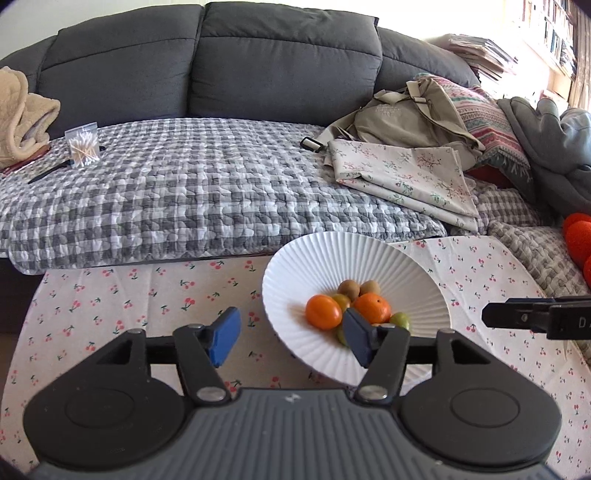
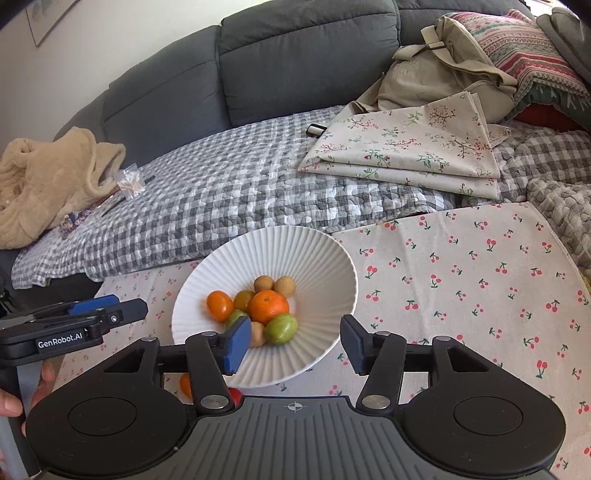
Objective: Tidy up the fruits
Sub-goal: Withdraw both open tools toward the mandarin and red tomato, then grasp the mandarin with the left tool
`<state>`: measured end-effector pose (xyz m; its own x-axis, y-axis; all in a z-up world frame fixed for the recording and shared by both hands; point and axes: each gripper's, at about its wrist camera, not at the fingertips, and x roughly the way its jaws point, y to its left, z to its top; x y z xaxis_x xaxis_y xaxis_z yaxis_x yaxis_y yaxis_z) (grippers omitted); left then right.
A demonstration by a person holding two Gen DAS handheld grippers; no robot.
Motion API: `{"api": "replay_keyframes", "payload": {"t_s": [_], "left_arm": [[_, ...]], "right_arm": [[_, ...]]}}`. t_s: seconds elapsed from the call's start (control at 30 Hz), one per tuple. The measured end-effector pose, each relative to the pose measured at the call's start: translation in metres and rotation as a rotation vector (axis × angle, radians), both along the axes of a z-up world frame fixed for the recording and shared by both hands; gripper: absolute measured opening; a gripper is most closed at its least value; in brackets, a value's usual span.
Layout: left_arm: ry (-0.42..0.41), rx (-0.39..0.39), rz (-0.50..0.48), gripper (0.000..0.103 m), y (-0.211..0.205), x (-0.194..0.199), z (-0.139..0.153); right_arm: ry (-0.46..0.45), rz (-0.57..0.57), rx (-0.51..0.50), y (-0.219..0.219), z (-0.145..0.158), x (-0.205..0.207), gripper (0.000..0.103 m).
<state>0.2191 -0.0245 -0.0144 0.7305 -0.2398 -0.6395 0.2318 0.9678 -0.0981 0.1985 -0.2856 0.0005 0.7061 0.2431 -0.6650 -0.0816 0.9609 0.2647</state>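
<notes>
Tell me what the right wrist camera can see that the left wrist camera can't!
Only the right wrist view shows two small fruits on the cloth beside the bowl, an orange one and a red one, plus a picture frame on the wall.

Only the left wrist view shows a stack of papers, a bookshelf and fuzzy red-orange things at the right edge.

Both show the white bowl of fruit, the cherry-print cloth, the grey sofa and both grippers, open and empty: left gripper, right gripper.
</notes>
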Motion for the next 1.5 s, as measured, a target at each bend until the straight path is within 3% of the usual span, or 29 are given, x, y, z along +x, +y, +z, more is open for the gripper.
{"api": "replay_keyframes", "payload": {"t_s": [0.17, 0.27, 0.33, 0.43, 0.7, 0.87, 1.13, 1.3, 1.43, 1.5], "left_arm": [[0.03, 0.062, 0.021, 0.075, 0.0, -0.026, -0.004], [0.029, 0.109, 0.034, 0.082, -0.001, -0.038, -0.005], [0.02, 0.122, 0.045, 0.092, 0.0, -0.046, -0.005], [0.028, 0.133, 0.051, 0.095, 0.002, -0.051, -0.008], [0.088, 0.14, 0.053, 0.098, 0.003, -0.048, -0.025], [0.103, 0.129, 0.043, 0.1, 0.004, -0.045, -0.033], [0.126, 0.024, 0.026, 0.099, 0.01, -0.034, -0.048], [0.086, 0.061, -0.042, 0.096, -0.002, -0.028, -0.058], [0.063, 0.105, -0.109, 0.084, -0.012, -0.024, -0.067], [0.057, 0.108, -0.138, 0.084, -0.015, -0.022, -0.071]], "right_arm": [[0.002, 0.037, -0.002, 0.018, 0.011, -0.025, 0.066], [-0.006, 0.049, 0.006, 0.025, 0.017, -0.039, 0.078], [-0.005, 0.062, 0.009, 0.028, 0.019, -0.047, 0.085], [0.001, 0.087, 0.01, 0.031, 0.019, -0.054, 0.092], [0.043, 0.107, -0.027, 0.037, 0.006, -0.055, 0.095], [0.066, 0.148, -0.061, 0.044, -0.002, -0.055, 0.097], [0.101, 0.176, -0.121, 0.046, -0.021, -0.052, 0.099], [0.088, 0.225, -0.198, 0.056, -0.032, -0.053, 0.099], [0.072, 0.26, -0.226, 0.061, -0.038, -0.053, 0.099], [0.066, 0.275, -0.243, 0.063, -0.041, -0.052, 0.099]]}}
